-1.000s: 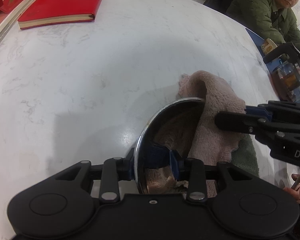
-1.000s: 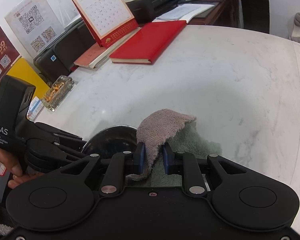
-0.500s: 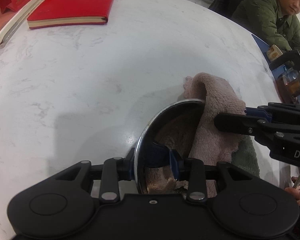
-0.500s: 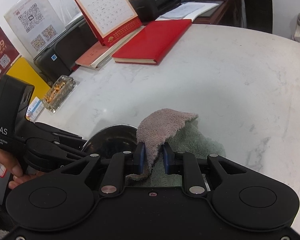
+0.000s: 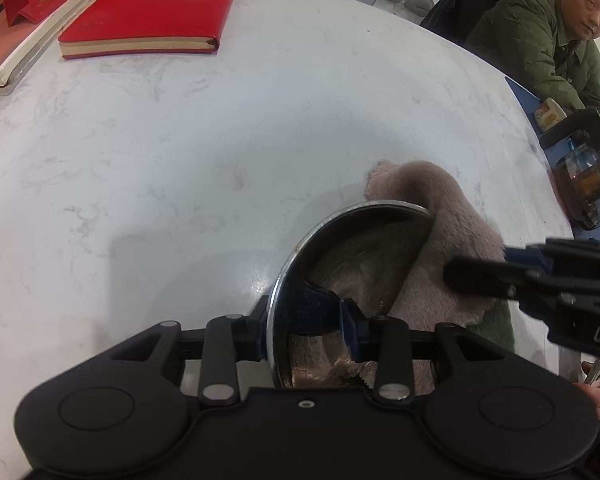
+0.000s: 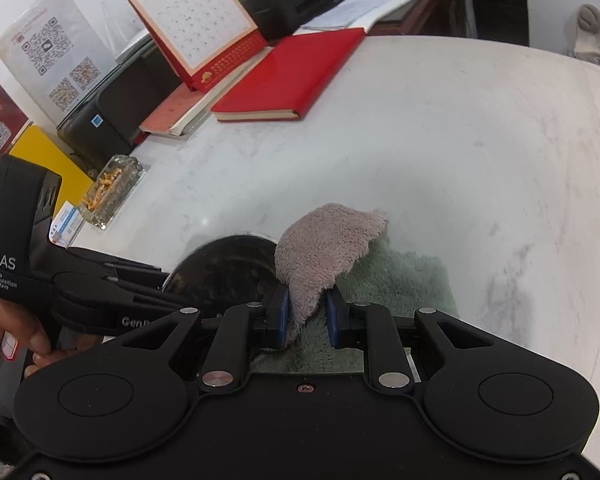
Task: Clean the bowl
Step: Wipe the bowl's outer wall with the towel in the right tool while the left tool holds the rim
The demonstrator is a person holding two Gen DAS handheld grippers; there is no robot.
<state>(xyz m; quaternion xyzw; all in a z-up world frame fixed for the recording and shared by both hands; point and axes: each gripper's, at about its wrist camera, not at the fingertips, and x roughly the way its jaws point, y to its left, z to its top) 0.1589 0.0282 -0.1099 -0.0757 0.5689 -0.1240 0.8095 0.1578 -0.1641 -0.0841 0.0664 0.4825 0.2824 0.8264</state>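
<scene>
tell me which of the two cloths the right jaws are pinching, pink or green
The pink cloth. It rises between the right gripper jaws and drapes over the bowl rim, while the green cloth lies flat on the table beneath it.

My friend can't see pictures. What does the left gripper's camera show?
The left gripper clamps the rim of a tilted metal bowl while the right gripper holds a pink cloth draped into it, on a white marble table.

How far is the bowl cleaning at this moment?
Done: the left claw grips the steel bowl by its rim, and the right claw pinches the pink cloth. In hand: the cloth lies over the rim into the bowl. Left: wiping; whether the inside is clean cannot be told.
</scene>
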